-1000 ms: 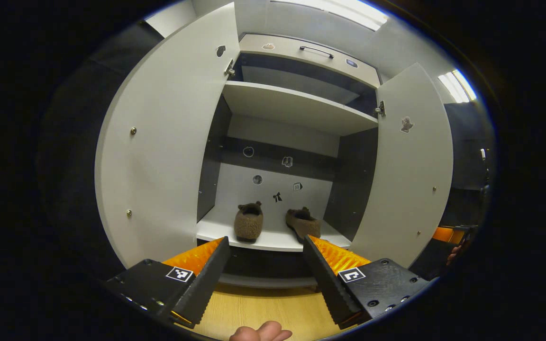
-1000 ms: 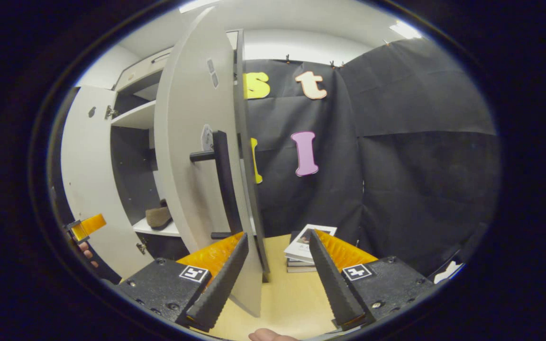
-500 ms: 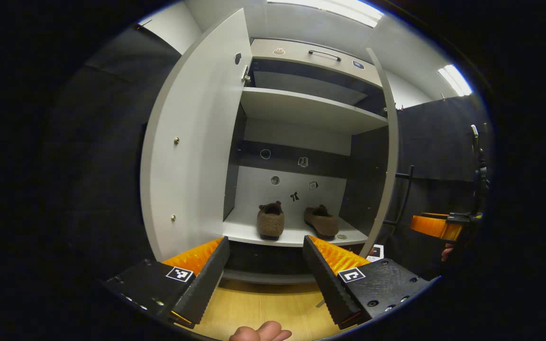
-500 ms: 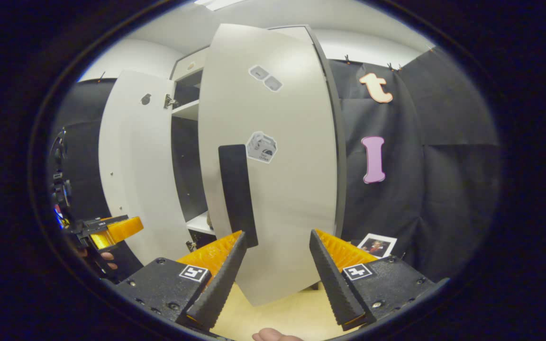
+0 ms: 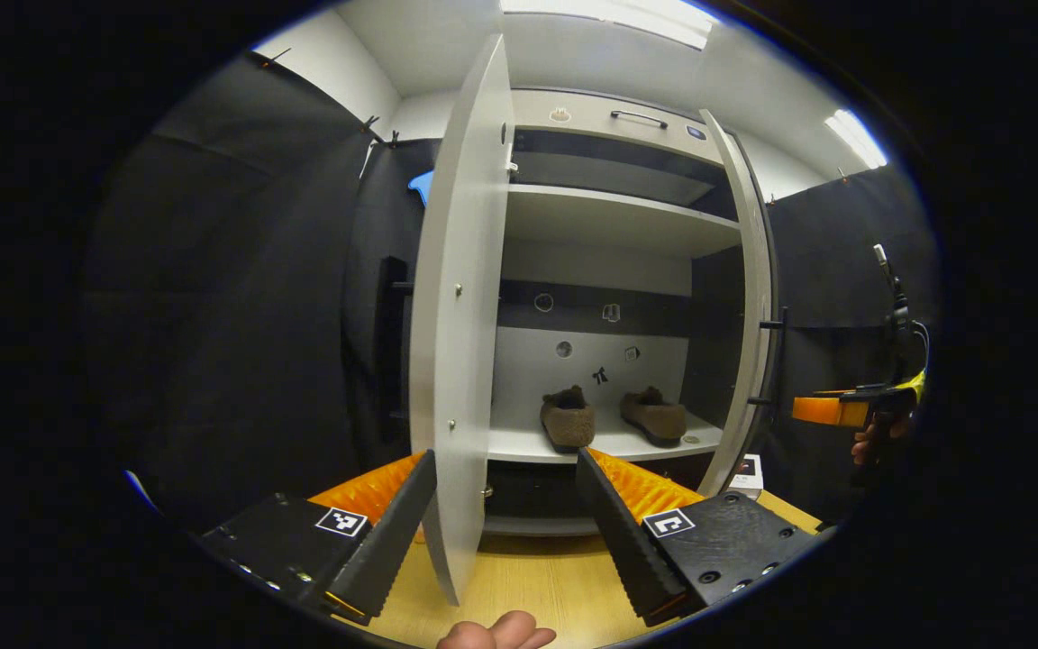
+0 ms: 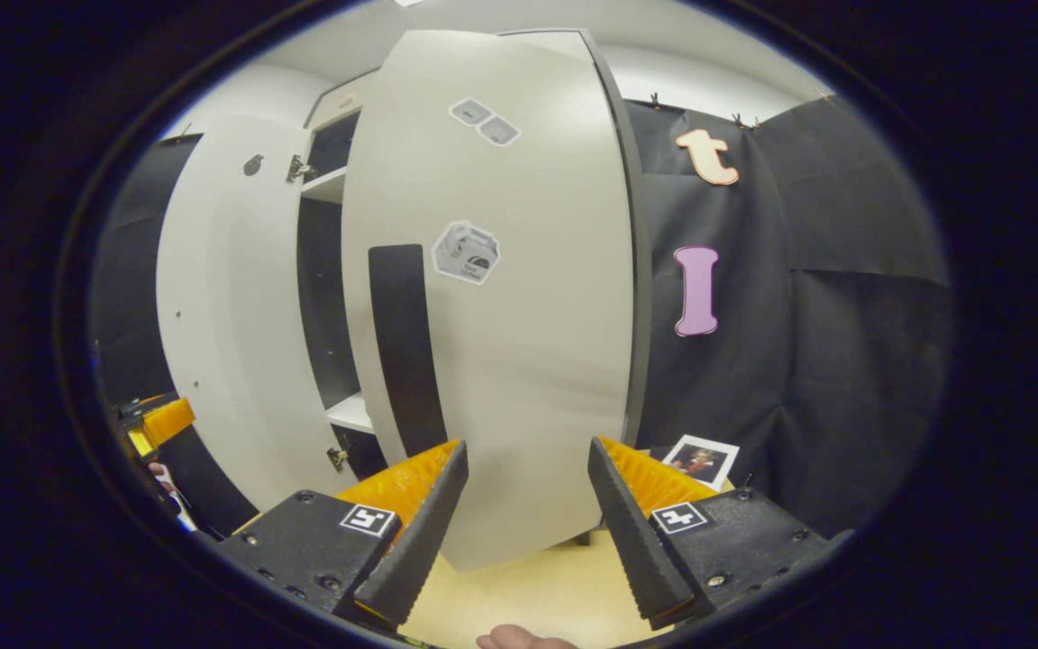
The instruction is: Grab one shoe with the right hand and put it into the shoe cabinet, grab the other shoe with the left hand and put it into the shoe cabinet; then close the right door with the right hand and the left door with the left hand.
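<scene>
- With both shoes (image 5: 569, 420) (image 5: 654, 415) sitting side by side on the lower shelf (image 5: 605, 443) of the shoe cabinet (image 5: 614, 135), what remains is the two doors.
- The right door (image 6: 519, 297) has swung round a good way from where it stood a second ago; its outer face with the black handle (image 6: 406, 347) now faces the right claw (image 6: 526, 505), though it is not yet shut.
- The right claw is spread wide with nothing in it, just in front of that door's lower part; I cannot tell if it touches.
- The left claw (image 5: 505, 514) also gapes empty, and it has shifted so that the left door (image 5: 460, 315) is seen nearly edge-on, its lower corner between the fingers.
- I judge the right door needs a further push before the left follows.
</scene>
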The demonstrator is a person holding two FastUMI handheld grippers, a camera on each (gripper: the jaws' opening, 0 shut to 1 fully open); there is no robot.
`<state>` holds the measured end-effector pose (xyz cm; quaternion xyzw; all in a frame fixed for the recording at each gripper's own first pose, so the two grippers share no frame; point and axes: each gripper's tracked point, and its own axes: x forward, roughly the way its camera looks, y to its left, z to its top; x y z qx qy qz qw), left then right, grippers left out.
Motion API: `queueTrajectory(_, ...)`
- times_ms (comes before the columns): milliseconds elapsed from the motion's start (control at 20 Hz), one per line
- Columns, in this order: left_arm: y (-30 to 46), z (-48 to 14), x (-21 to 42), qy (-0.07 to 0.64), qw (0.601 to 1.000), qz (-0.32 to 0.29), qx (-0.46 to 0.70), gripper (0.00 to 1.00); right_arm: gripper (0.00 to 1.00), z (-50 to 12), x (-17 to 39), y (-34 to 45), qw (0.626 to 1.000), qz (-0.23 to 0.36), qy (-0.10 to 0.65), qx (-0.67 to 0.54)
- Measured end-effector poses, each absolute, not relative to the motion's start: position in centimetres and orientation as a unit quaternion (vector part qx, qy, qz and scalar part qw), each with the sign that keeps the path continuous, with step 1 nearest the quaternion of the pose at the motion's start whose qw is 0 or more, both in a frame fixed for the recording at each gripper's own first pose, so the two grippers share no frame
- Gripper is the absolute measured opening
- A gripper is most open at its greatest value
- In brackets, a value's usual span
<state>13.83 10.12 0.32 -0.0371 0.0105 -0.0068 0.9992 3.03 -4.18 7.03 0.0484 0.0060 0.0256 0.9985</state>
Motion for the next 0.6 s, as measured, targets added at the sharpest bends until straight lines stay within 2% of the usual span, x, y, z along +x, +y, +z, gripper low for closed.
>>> queueTrajectory(250, 15.1, 0.7, 11.9, 0.000, 0.999, 0.040, -0.037, 0.95, 0.89, 5.3, 4.4, -2.2, 0.998, 0.030, 0.034, 0.040)
queueTrajectory(400, 17.9, -1.4, 12.0, 0.019, 0.997, 0.065, -0.046, 0.95, 0.89, 5.1, 4.6, -0.7, 0.997, 0.032, 0.042, 0.050)
queueTrajectory(600, 20.3, -2.5, 12.9, 0.025, 0.996, 0.076, -0.050, 0.95, 0.89, 4.8, 4.4, -0.2, 0.998, 0.023, 0.049, 0.043)
